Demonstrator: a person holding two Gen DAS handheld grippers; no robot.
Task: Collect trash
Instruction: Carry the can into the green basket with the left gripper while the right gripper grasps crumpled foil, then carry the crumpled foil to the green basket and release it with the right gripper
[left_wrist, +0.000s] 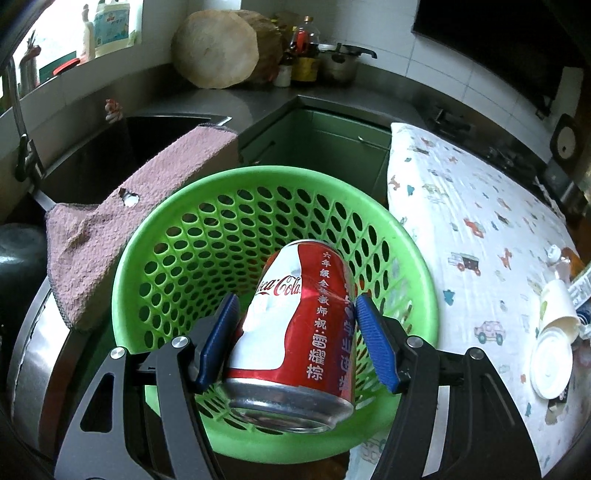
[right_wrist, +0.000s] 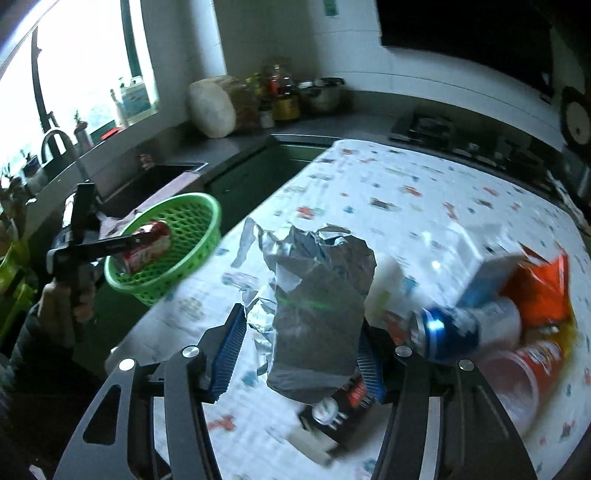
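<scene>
A dented red Coca-Cola can (left_wrist: 295, 325) is clamped between the blue pads of my left gripper (left_wrist: 297, 301), its base toward the camera. It hangs tilted over the mouth of a green perforated basket (left_wrist: 273, 173). The right wrist view shows the same can (right_wrist: 147, 247) at the basket (right_wrist: 192, 206) rim, with the left gripper (right_wrist: 122, 242) in a person's hand. My right gripper (right_wrist: 301, 317) is shut on a torn silver foil wrapper (right_wrist: 317, 306), which hangs above the printed tablecloth (right_wrist: 406, 192). The foil hides most of the right pad.
A pink towel (left_wrist: 147, 206) drapes over the sink (left_wrist: 110, 147) edge beside the basket. On the tablecloth lie a blue can (right_wrist: 447, 328), an orange snack bag (right_wrist: 543, 291), a red cup (right_wrist: 524, 373), a dark packet (right_wrist: 343, 406) and a paper cup (left_wrist: 557, 310).
</scene>
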